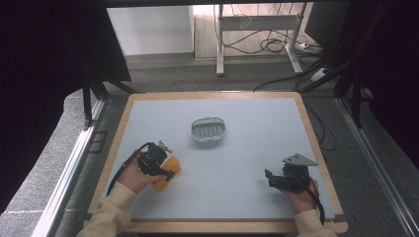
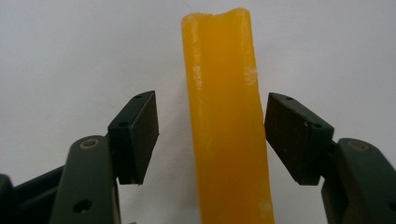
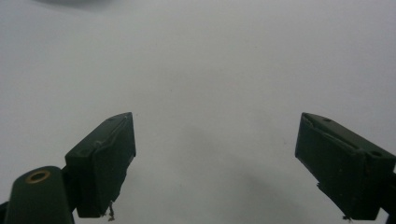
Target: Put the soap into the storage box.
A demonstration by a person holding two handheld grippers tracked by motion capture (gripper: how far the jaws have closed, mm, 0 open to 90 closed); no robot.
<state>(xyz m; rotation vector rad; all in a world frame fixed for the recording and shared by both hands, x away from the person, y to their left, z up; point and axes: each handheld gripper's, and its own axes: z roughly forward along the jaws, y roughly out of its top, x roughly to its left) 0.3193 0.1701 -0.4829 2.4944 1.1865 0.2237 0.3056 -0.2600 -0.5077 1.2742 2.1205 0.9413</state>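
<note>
Yellow bar (image 2: 226,121) betw. open fingers (image 2: 135,135); untouched

An orange-yellow sponge block (image 2: 226,116) lay on the pale desk (image 1: 257,148) near its front left corner. In the left gripper view it showed as a tall narrow slab set on edge, its top edge slightly dented, with pale scuffs on its smooth, waxy-looking face.
</note>
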